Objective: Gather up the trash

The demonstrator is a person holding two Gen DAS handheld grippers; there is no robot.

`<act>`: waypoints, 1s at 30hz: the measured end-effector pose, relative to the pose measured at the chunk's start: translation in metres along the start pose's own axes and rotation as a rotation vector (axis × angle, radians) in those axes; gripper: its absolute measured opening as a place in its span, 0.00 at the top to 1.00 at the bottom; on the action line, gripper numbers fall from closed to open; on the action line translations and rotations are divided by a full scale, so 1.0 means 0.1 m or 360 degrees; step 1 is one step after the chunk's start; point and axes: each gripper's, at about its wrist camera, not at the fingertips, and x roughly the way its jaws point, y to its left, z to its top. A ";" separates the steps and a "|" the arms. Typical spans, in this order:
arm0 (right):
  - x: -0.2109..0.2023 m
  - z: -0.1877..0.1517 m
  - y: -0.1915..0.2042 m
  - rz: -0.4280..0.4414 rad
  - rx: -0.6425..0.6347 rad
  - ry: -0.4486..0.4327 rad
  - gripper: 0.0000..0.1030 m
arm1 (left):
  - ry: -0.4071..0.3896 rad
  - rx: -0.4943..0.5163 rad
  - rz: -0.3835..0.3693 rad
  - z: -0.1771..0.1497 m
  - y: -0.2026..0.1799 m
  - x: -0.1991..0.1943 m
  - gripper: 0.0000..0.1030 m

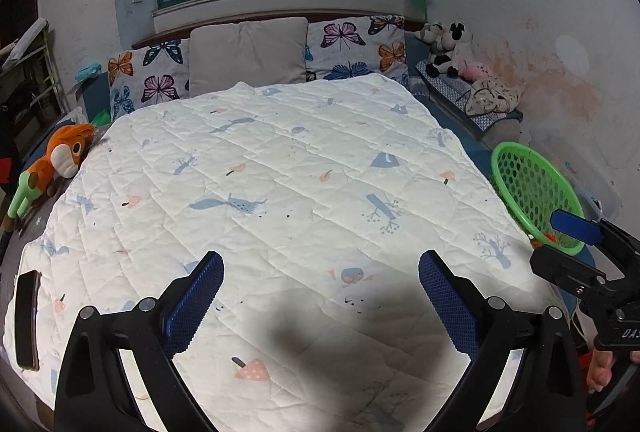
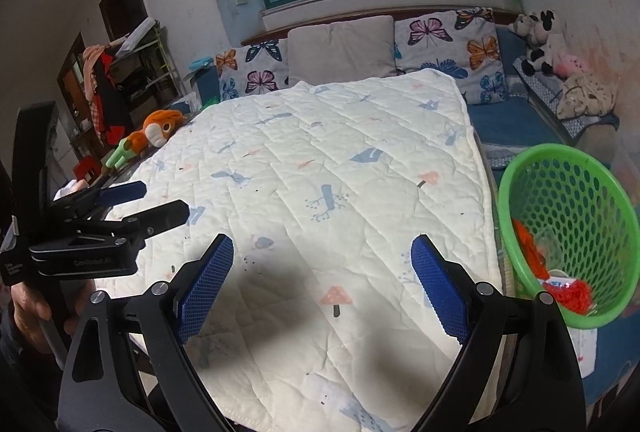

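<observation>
A green perforated basket (image 2: 568,228) stands at the right side of the bed; it holds red and white trash (image 2: 568,290). It also shows in the left wrist view (image 1: 532,192). My left gripper (image 1: 320,264) is open and empty above the white quilt (image 1: 280,172). My right gripper (image 2: 322,248) is open and empty above the quilt (image 2: 320,160), just left of the basket. Each gripper shows in the other's view, the right one (image 1: 576,236) and the left one (image 2: 140,204). No loose trash shows on the quilt.
A dark phone (image 1: 27,318) lies at the quilt's left edge. An orange plush toy (image 1: 60,160) lies at the bed's left side. Pillows (image 1: 248,56) line the headboard. Stuffed animals (image 1: 452,52) sit on a bench at the right.
</observation>
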 end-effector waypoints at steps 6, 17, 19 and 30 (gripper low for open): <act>0.02 -0.02 0.03 -0.0033 -0.0017 -0.0001 0.13 | -0.0034 0.0000 0.0019 0.00 0.02 -0.01 0.08; 0.00 -0.02 0.02 -0.0052 -0.0044 -0.0014 0.13 | -0.0096 -0.0022 0.0075 -0.01 0.06 -0.12 0.08; 0.02 -0.02 0.02 -0.0052 -0.0043 -0.0007 0.13 | -0.0103 -0.0027 0.0089 0.00 0.09 -0.13 0.08; 0.07 -0.03 0.08 -0.0076 -0.0058 -0.0003 0.13 | -0.0158 -0.0070 0.0177 -0.05 0.27 -0.24 0.08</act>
